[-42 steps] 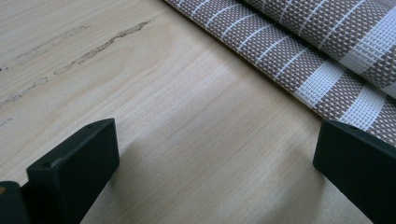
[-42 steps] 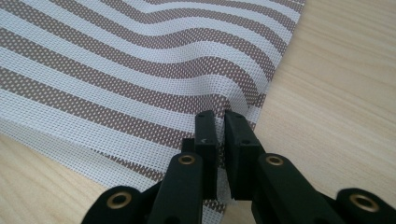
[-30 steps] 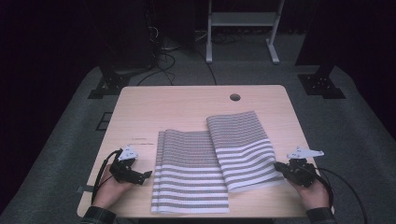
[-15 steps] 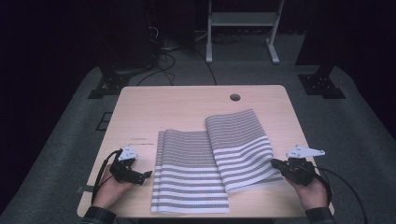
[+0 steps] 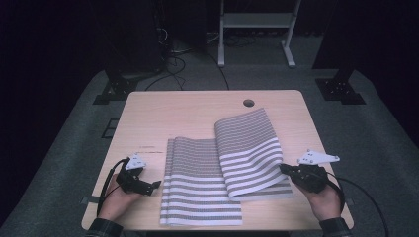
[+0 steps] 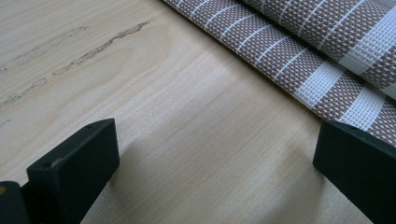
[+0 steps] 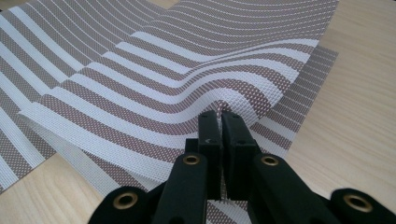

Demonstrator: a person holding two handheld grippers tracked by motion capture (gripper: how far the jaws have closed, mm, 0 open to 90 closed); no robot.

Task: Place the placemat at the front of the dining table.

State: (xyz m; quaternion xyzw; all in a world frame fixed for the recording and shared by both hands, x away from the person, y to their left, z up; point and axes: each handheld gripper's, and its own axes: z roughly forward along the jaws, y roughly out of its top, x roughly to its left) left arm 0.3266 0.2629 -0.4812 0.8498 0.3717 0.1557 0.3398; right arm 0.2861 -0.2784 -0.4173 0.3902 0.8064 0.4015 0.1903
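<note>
Brown-and-white striped woven placemats lie on the wooden table (image 5: pixel 188 113). One placemat (image 5: pixel 197 187) lies flat at the front centre. A second mat (image 5: pixel 249 145) overlaps its right side at an angle. My right gripper (image 5: pixel 284 169) is shut on this mat's right edge. In the right gripper view the jaws (image 7: pixel 220 116) pinch that edge and the mat (image 7: pixel 154 84) bulges up off another striped layer (image 7: pixel 317 60) beneath it. My left gripper (image 5: pixel 153 186) rests on the table just left of the flat mat, open. Its view has bare wood between the jaws (image 6: pixel 215 140) and the mat's edge (image 6: pixel 299 60) beyond.
A round cable hole (image 5: pixel 248 103) sits near the table's far edge. Beyond the table are dark carpet, cables and a white stand's legs (image 5: pixel 254 29). Bare wood (image 5: pixel 163 118) spans the far half of the tabletop.
My right gripper has risen slightly with the mat's edge pinched in it, lifting that edge off the layer below. The left gripper has stayed where it was.
</note>
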